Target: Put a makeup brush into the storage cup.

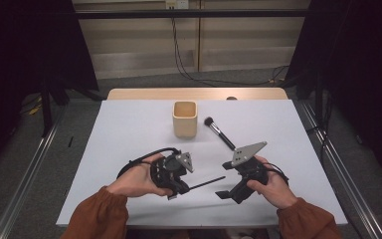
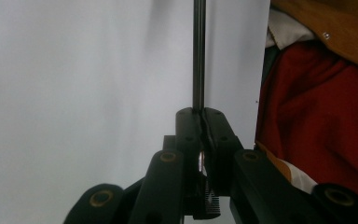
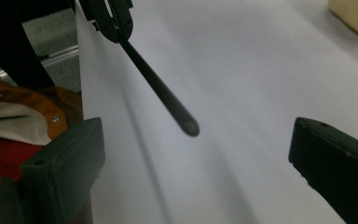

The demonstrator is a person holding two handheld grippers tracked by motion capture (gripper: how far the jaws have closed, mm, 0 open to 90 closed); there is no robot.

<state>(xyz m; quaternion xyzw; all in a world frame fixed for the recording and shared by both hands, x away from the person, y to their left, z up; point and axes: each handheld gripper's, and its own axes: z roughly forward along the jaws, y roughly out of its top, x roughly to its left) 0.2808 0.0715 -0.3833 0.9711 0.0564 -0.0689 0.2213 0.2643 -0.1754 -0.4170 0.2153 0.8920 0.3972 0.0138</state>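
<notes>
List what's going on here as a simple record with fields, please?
Surface: white table
Left gripper: shut on thin black stick, pointing toward the other hand
Right gripper: open, holding nothing, stick tip between its jaws
Cup: beige, upright, far middle
Brush: lies flat right of cup, apart from it
Operator: person in orange sleeves
</notes>
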